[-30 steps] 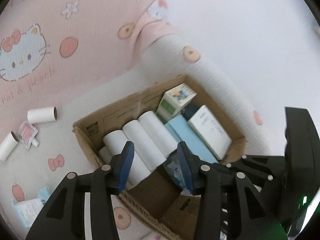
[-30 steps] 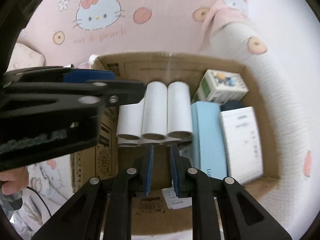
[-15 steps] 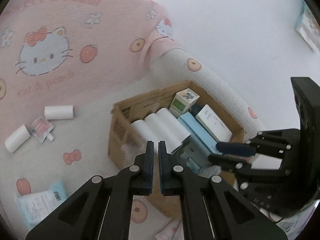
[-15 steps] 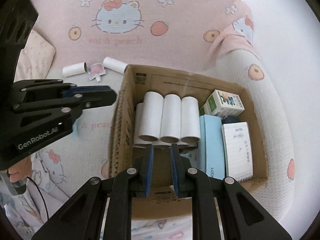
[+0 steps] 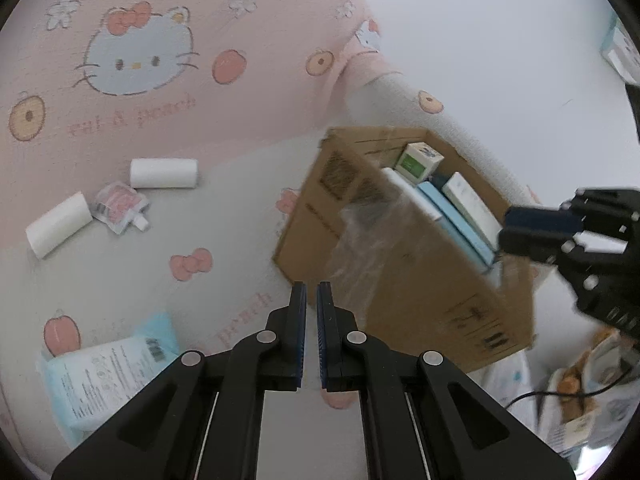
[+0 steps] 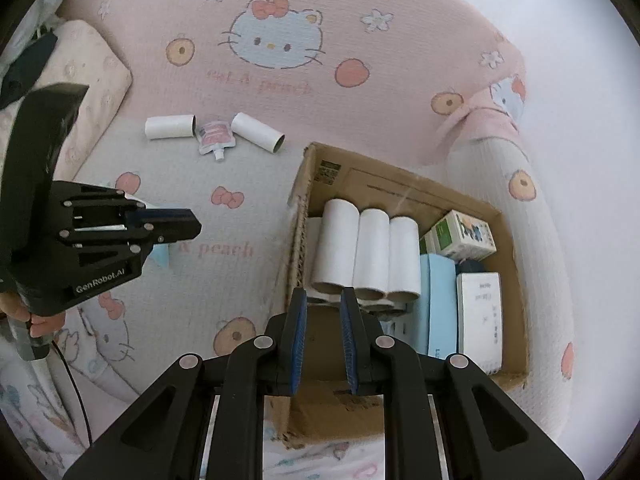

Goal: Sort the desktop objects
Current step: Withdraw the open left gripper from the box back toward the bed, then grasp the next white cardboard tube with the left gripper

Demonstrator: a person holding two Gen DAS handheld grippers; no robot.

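Note:
A cardboard box (image 6: 516, 264) holds three white paper tubes (image 6: 370, 250), a light blue box (image 6: 440, 304), a white box (image 6: 478, 316) and a green-and-white carton (image 6: 460, 236). The box also shows in the left wrist view (image 5: 400, 280). My left gripper (image 5: 311, 296) is shut and empty over the mat, left of the box. My right gripper (image 6: 323, 300) is slightly apart and empty above the box's near left corner. On the mat lie two loose tubes (image 5: 164, 173) (image 5: 58, 224), a pink pouch (image 5: 118, 206) and a light blue packet (image 5: 104, 372).
A pink Hello Kitty mat (image 6: 276, 44) with a raised padded rim (image 6: 532, 208) covers the surface. A cream cushion (image 6: 80, 80) lies at far left. A cable (image 5: 560, 392) and printed fabric lie to the right of the box.
My left gripper let go of a packet into the box, shut, and pulled back left over the mat. My right gripper rose and backed away from the box.

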